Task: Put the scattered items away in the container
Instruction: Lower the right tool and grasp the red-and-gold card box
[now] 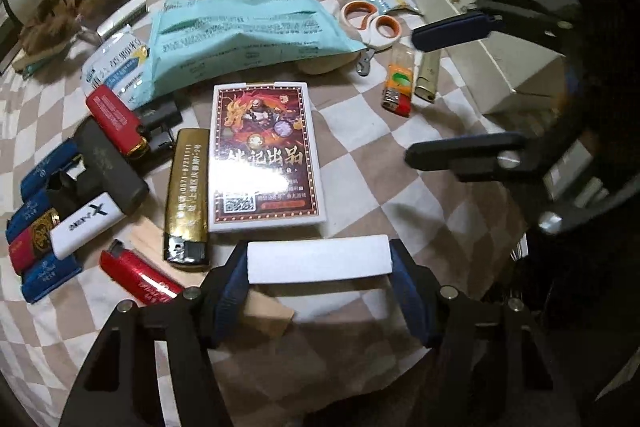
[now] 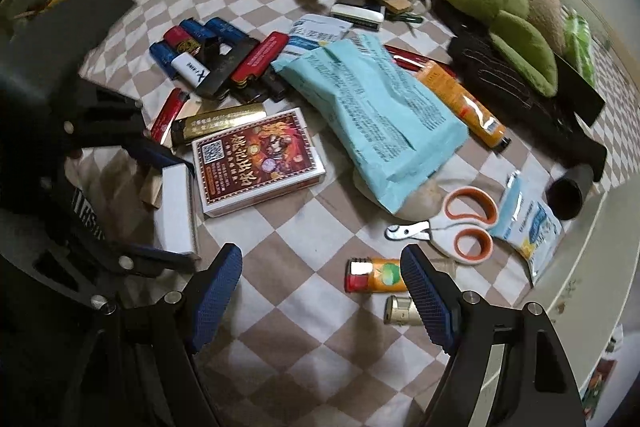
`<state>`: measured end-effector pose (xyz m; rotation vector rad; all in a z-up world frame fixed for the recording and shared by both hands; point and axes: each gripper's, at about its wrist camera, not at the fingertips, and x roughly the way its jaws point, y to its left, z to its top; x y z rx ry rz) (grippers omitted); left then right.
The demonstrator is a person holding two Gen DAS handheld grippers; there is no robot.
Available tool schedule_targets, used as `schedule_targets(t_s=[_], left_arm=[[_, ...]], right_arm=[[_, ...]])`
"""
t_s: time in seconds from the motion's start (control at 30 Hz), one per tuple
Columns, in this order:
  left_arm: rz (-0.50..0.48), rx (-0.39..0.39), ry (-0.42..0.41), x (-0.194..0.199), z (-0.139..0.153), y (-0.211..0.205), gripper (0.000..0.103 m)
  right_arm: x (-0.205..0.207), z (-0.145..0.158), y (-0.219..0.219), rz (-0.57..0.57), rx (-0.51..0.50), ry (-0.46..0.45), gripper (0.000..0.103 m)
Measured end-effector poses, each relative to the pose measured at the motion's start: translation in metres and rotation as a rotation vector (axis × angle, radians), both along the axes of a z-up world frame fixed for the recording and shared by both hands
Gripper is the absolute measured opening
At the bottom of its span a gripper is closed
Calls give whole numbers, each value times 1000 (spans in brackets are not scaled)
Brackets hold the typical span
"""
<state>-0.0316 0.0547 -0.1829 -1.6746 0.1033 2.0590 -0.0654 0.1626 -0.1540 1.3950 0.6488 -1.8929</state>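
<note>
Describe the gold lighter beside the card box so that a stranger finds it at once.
Find the red card box in the middle of the checkered cloth. The long gold lighter lies along the box's side; unlike the red lighter nearby, it is shiny gold with printed text.

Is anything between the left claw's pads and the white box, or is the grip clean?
Nothing visible stands between them. The left claw has the white box directly between its blue pads, one at each short end. A wooden block lies under the box's near-left side, outside the grip line.
</note>
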Motion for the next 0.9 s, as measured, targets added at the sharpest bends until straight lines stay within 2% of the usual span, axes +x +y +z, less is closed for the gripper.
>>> schedule_targets(t_s=[0.2,0.37,0.43,0.5,0.6,0.77,0.9], left_arm=[[13,29,14,4,20,-18,67],[38,32,63,3,34,-29,67],[51,45,76,8,49,-49,67],[58,51,83,8,54,-57,67],[56,52,89,8,57,-65,67],[40,42,80,6,52,-67,67],[35,38,67,5,46,-70,67]], right_arm=[[-3,-1,-11,47,-45,-15,82],[-3,-3,-28,110,-82,-28,82],[0,-4,-37,146,-83,-14,95],[3,-6,-46,183,-80,0,96],[2,-11,-59,220,-61,15,96],[-5,-28,-75,253,-13,-17,96],[-9,-42,-86,277,62,-7,95]])
